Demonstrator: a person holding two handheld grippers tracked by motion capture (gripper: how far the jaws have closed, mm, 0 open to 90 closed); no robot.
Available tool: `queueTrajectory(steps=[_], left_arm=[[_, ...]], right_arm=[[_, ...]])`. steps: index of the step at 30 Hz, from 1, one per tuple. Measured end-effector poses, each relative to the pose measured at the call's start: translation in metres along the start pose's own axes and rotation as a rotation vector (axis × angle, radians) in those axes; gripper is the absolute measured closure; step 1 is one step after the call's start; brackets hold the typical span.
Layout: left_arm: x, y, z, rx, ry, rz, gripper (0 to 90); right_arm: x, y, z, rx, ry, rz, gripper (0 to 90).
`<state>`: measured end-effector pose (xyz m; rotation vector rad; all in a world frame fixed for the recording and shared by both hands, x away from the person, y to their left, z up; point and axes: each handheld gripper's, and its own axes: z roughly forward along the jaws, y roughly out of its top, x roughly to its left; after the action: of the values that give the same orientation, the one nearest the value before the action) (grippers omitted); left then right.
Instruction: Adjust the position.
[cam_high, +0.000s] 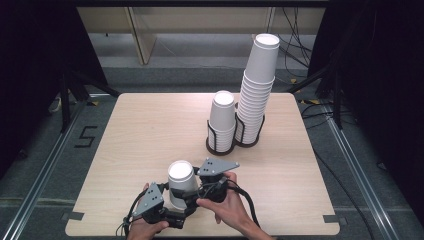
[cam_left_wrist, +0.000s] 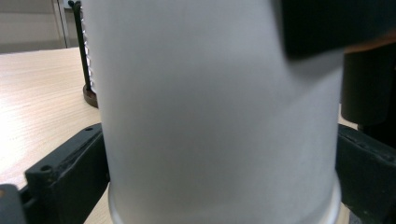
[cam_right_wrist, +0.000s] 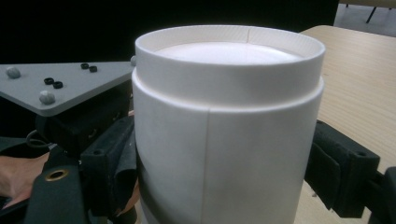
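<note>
table (cam_high: 150, 125) | holders: cup stacks (cam_high: 256, 95) | both claws flank inverted cup (cam_high: 181, 186), grip unclear

A laboratory-style recording space is shown. A light wooden table (cam_high: 150, 135) is set on grey carpet and is flanked by black curtains (cam_high: 35, 60) on both sides. Black stand legs (cam_high: 67, 95) and loose cables (cam_high: 295, 47) are seen on the floor, where metal rails (cam_high: 45, 165) and a tape marking (cam_high: 86, 136) are laid. Pale bare shelving (cam_high: 150, 30) is placed behind the table. Two black racks (cam_high: 235, 135) of stacked paper cups are arranged as test material.
</note>
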<state>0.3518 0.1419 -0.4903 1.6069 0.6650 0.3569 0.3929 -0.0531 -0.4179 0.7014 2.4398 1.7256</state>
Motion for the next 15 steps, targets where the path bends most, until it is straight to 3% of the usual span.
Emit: queueTrajectory(steps=[10,15], left_arm=[[-0.0006,0.0008,-0.0018,0.001,-0.006,0.038,5.5],[-0.0018,0.0031,-0.0036,0.051,0.002,0.087,8.0]], right_arm=[[-0.0019,-0.0012,-0.0008,0.003,0.010,-0.002,19.2],[-0.0054,-0.0003,-0.0028,0.027,0.042,0.012,17.5]])
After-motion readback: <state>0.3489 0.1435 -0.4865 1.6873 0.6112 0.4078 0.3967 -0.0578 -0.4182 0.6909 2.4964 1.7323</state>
